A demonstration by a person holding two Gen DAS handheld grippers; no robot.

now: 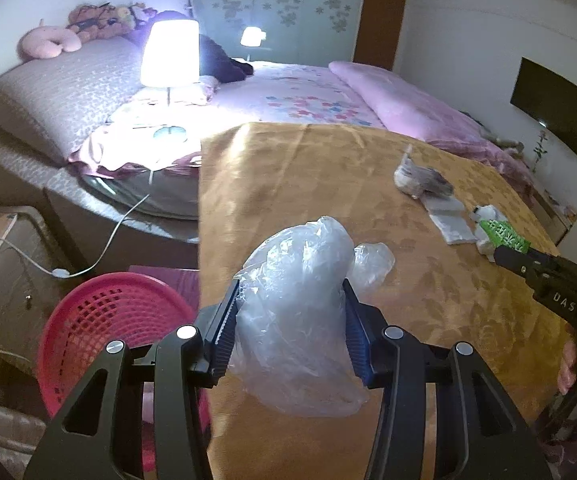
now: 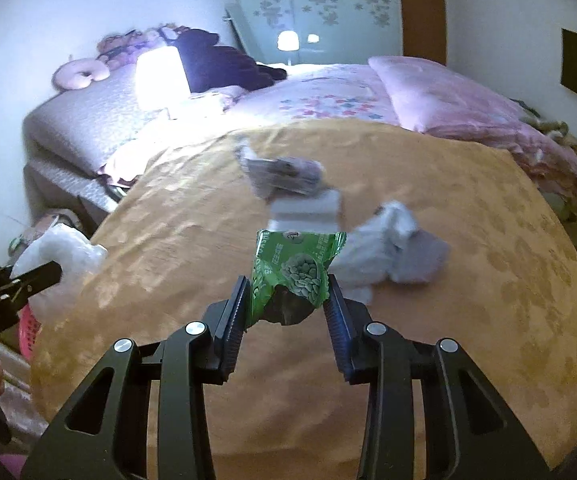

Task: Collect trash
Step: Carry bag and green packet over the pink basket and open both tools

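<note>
Trash: clear plastic bag clamped betw left gripper pads, green wrapper pinched in right gripper.

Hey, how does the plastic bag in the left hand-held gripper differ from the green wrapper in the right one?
The plastic bag is clear and unprinted; the green wrapper is opaque with printed pictures and text. The bag is bulky and spills well past the left hand-held gripper, while the wrapper is smaller and sits mostly between the fingers of the right hand-held gripper. Both are crumpled trash, each clamped above the golden tablecloth.
</note>
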